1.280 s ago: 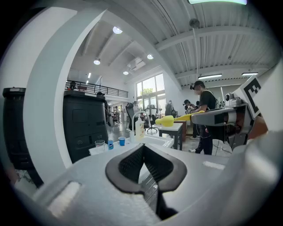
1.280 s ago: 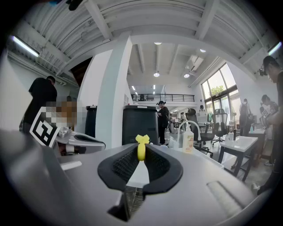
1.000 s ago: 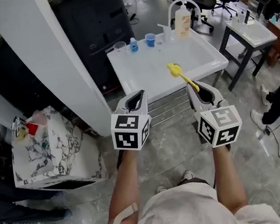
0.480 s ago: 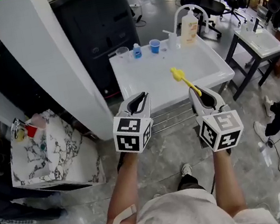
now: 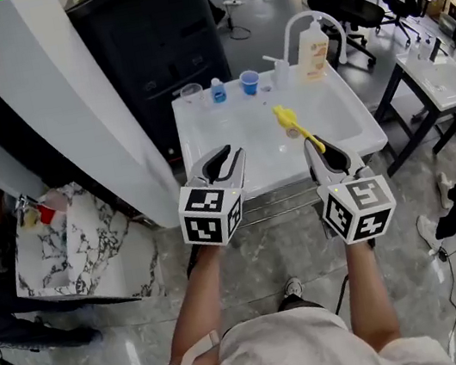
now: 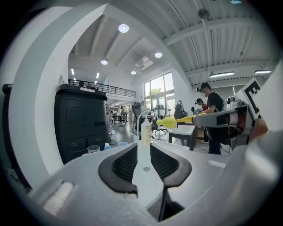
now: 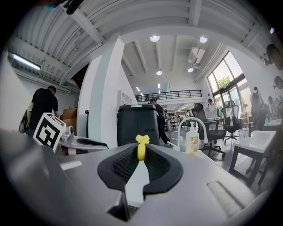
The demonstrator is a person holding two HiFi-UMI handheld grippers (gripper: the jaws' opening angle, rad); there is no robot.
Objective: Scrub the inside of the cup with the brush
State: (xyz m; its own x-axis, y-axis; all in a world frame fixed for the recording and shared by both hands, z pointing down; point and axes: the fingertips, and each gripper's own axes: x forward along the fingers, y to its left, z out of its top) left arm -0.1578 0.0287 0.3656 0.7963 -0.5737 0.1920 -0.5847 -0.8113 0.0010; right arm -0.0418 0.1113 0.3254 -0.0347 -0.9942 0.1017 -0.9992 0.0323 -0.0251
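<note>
Head view puts us at the approach step; by my reading no scrubbing has begun. My right gripper (image 5: pixel 320 150) pinches the handle of the yellow brush (image 5: pixel 297 126), whose head juts out over the white basin (image 5: pixel 245 130); my left gripper (image 5: pixel 225 153), at the basin's near edge, has its jaws a little apart, having just been opening, with nothing between them. Two cups stand on the basin's far rim, a clear cup (image 5: pixel 191 95) at its far left corner and a blue cup (image 5: pixel 250 82) near the middle of that rim; I cannot tell which is meant. Next, I judge, the left jaws must spread wider, reach across the basin and close on a cup wall to steady it before the brush head goes in. A small blue bottle (image 5: pixel 218 92) sits between the cups; a soap bottle (image 5: pixel 314 50) and an arched white faucet (image 5: pixel 304 19) occupy the basin's far right; its surface looks glossy. Behind the basin stands a dark cabinet (image 5: pixel 151 42); left of it a white pillar (image 5: pixel 57 102); office chairs (image 5: pixel 355 10) lie beyond its right side.
</note>
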